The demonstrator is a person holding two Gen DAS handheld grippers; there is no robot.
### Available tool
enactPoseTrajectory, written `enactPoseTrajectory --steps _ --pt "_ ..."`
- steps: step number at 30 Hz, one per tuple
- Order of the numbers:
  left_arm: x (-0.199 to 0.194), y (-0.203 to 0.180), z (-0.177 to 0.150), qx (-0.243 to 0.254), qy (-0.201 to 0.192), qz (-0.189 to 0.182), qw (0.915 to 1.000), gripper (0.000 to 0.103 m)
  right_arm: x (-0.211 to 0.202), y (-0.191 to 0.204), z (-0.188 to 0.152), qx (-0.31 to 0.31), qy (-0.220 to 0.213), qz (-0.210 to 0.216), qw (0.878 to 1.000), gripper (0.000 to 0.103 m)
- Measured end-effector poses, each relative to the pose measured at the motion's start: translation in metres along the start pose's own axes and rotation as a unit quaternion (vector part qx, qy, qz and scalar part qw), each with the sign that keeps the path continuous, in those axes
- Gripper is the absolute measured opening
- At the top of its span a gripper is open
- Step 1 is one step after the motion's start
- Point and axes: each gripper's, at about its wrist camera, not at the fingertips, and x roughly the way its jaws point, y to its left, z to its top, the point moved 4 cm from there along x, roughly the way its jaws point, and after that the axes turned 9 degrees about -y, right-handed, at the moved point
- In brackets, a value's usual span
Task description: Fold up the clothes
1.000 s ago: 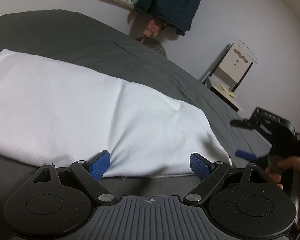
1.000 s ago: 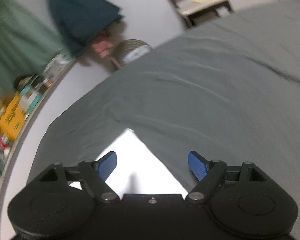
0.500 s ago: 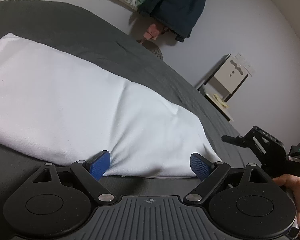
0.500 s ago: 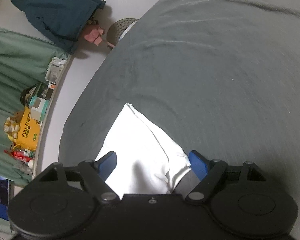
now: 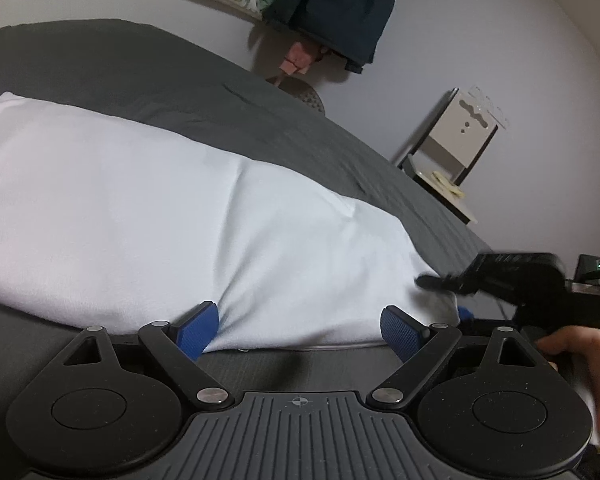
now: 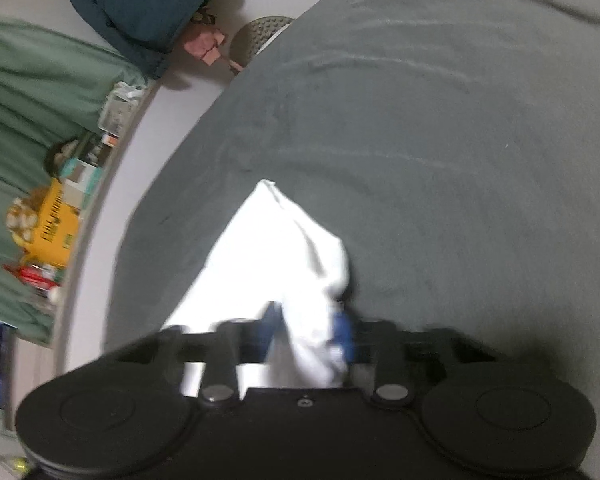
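Observation:
A white folded garment lies flat on the dark grey bed cover. My left gripper is open, its blue pads standing wide apart on either side of the garment's near edge. A hand holds my right gripper at the garment's right corner. In the right wrist view the right gripper is blurred. Its jaws are closing, and the blue pads pinch a bunched corner of the white garment.
Grey bedding stretches beyond the garment. A shelf with boxes and bottles runs along the wall, with a dark blue jacket hanging over it. A white chair-like stand sits by the bed's right side, and a round grey object behind the bed.
The right gripper's pads have come together on the garment's corner, which now bunches between them. The right gripper has sunk onto the cloth. The left gripper stays open in place.

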Motion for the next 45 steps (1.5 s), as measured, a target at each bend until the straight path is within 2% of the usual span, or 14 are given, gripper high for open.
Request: enactPoseTrajectory --steps 4,9,11,15,17,20,23,25,27,30,32,36,40,45 --pt "-0.004 0.007 0.023 -0.021 0.005 0.000 0.9998 0.089 -0.008 0.018 -0.001 -0.044 -0.022 0.019 0.999 0.016" --pt "-0.035 0.011 0.101 0.071 0.043 -0.068 0.9942 0.089 -0.030 0.072 -0.015 -0.170 -0.065 0.064 0.981 0.016" --pt "-0.057 0.017 0.136 0.114 0.066 -0.086 0.9875 0.089 -0.034 0.094 -0.026 -0.218 -0.074 0.071 0.971 0.016" --pt "-0.115 0.048 0.192 0.158 0.101 -0.053 0.9809 0.089 -0.047 0.142 -0.053 -0.285 -0.096 0.086 0.950 0.016" --pt "-0.139 0.066 0.209 0.152 0.087 -0.044 0.9836 0.089 -0.051 0.169 -0.070 -0.323 -0.102 0.088 0.937 0.016" --pt "-0.160 0.090 0.222 0.133 0.041 -0.040 0.9894 0.089 -0.053 0.213 -0.110 -0.404 -0.108 0.103 0.902 0.016" --pt "-0.167 0.107 0.218 0.109 -0.011 -0.054 0.9925 0.089 -0.049 0.249 -0.161 -0.472 -0.098 0.125 0.867 0.016" --pt "-0.162 0.120 0.212 0.070 -0.044 -0.065 0.9945 0.089 -0.042 0.266 -0.198 -0.511 -0.077 0.141 0.845 0.016" --pt "-0.148 0.134 0.204 0.020 -0.072 -0.063 0.9952 0.089 -0.033 0.277 -0.233 -0.548 -0.049 0.152 0.821 0.015" --pt "-0.134 0.167 0.200 -0.049 -0.100 -0.034 0.9932 0.089 -0.013 0.281 -0.281 -0.598 -0.005 0.154 0.786 0.015" --pt "-0.130 0.183 0.198 -0.074 -0.119 -0.002 0.9902 0.089 -0.002 0.282 -0.303 -0.615 0.015 0.150 0.774 0.015" --pt "-0.138 0.209 0.189 -0.114 -0.128 0.063 0.9832 0.089 -0.002 0.289 -0.316 -0.624 0.008 0.146 0.768 0.016" --pt "-0.139 0.215 0.177 -0.119 -0.110 0.063 0.9847 0.089 0.010 0.296 -0.334 -0.652 0.018 0.122 0.748 0.022" --pt "-0.133 0.206 0.177 -0.093 -0.106 0.046 0.9890 0.089 -0.008 0.295 -0.363 -0.681 0.015 0.151 0.716 0.040"
